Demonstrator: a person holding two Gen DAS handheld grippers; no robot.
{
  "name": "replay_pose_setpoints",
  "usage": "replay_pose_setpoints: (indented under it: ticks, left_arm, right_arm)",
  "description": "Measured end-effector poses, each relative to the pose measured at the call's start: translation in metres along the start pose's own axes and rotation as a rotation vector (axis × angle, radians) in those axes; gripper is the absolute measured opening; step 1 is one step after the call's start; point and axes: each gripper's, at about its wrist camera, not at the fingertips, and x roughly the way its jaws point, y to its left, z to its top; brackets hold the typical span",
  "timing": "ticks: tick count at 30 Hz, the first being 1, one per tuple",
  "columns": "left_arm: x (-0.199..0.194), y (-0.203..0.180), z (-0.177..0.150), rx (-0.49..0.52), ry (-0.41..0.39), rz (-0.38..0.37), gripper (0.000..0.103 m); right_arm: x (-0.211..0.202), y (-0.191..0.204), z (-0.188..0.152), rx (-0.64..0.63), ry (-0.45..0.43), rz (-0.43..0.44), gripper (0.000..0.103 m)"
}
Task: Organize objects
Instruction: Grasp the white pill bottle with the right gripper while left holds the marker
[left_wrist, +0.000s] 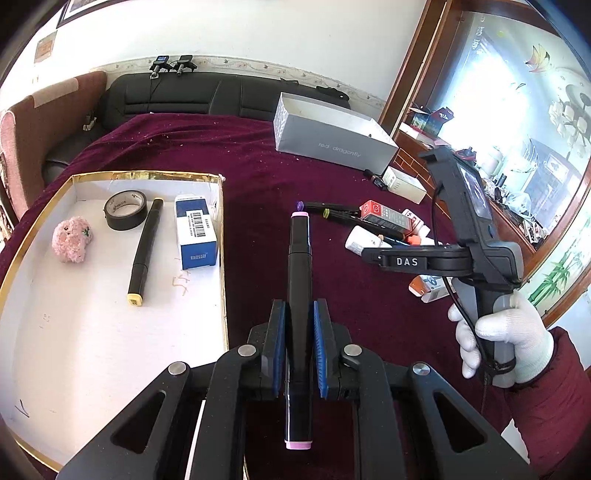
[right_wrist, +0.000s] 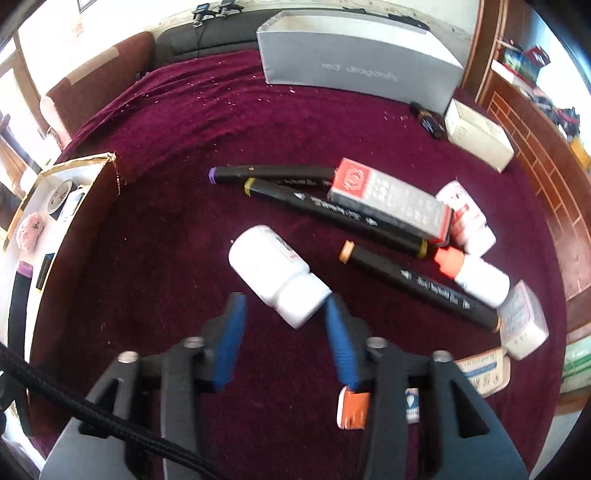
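My left gripper (left_wrist: 299, 314) is shut on a black marker with pink ends (left_wrist: 300, 266), held lengthwise above the maroon cloth just right of the white gold-rimmed tray (left_wrist: 110, 295). The tray holds a black marker with a yellow end (left_wrist: 146, 251), a tape roll (left_wrist: 125, 210), a blue and white box (left_wrist: 195, 230) and a pink plush (left_wrist: 72, 240). My right gripper (right_wrist: 286, 306) is open, its fingers either side of the cap end of a lying white bottle (right_wrist: 277, 275). It also shows in the left wrist view (left_wrist: 369, 253).
Three black markers (right_wrist: 332, 210), a red and grey box (right_wrist: 391, 201), two more white bottles (right_wrist: 465, 218) and small packets (right_wrist: 524, 321) lie on the cloth at right. A grey shoebox (left_wrist: 332, 136) and a small white box (right_wrist: 478, 136) stand at the back.
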Motion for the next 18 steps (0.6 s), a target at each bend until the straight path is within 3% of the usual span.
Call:
replay_pose_setpoints:
  ticks: [5,7,9,12,14,18]
  left_arm:
    - [0.0,0.005,0.001,-0.015,0.003,-0.004,0.012]
    - [0.0,0.006,0.001,-0.021,0.005,-0.006,0.012]
    - [0.002,0.006,0.002,-0.023,0.009,-0.009,0.012]
    - [0.005,0.007,0.002,-0.024,0.015,-0.005,0.012]
    - [0.007,0.008,0.002,-0.027,0.02,-0.002,0.012]
    - [0.009,0.011,0.004,-0.034,0.023,0.004,0.012]
  right_arm:
    - [-0.007,0.01,0.008,-0.073,-0.026,-0.037,0.048]
    - [-0.011,0.013,0.01,-0.121,-0.047,-0.071,0.051]
    - [-0.014,0.019,0.013,-0.173,-0.069,-0.081,0.063]
    - [-0.005,0.031,0.018,-0.259,-0.059,-0.067,0.063]
    - [0.006,0.037,0.02,-0.306,-0.032,-0.076,0.063]
    - [0.024,0.037,0.021,-0.313,0.038,-0.054,0.046]
